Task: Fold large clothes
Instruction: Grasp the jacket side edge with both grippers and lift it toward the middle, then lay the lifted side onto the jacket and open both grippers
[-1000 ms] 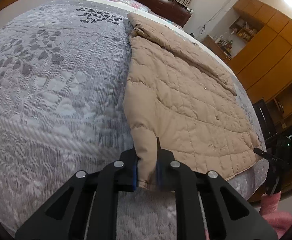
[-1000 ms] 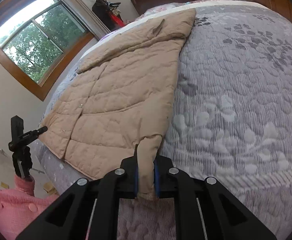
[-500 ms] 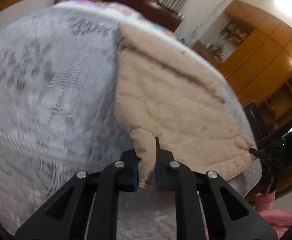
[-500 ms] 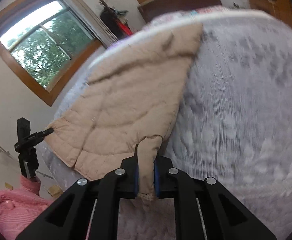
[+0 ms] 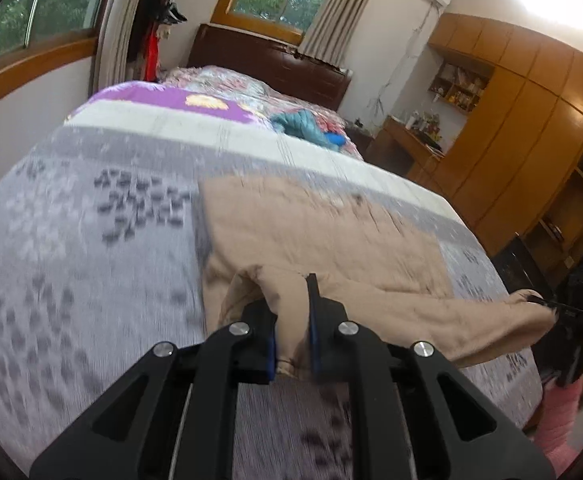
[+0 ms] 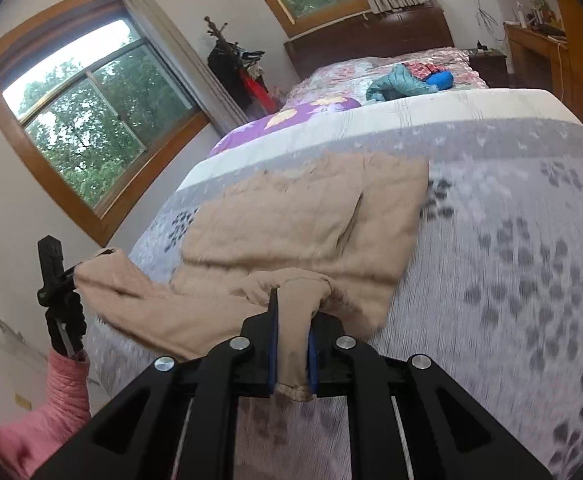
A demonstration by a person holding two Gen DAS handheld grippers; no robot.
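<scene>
Bottom centre, left view: left gripper (image 5: 293, 334), black two-finger tool with blue pads, clamped tight on hem corner of tan quilted padded coat (image 5: 323, 236). Bottom centre, right view: right gripper (image 6: 291, 340) likewise pinched on other hem corner (image 6: 295, 320).

Mid frame: hem lifted off grey leaf-patterned bedspread (image 5: 71, 272), sagging between grippers; upper coat flat on bed, centre of frame.

Step, judged: carry hem toward collar at far edge. Advice: keep both corners level, hem taut, lay edge square on shoulders, release together. Risk: blur suggests speed; sleeve may bunch.

Far, upper frame: dark wooden headboard (image 5: 275, 68).
</scene>
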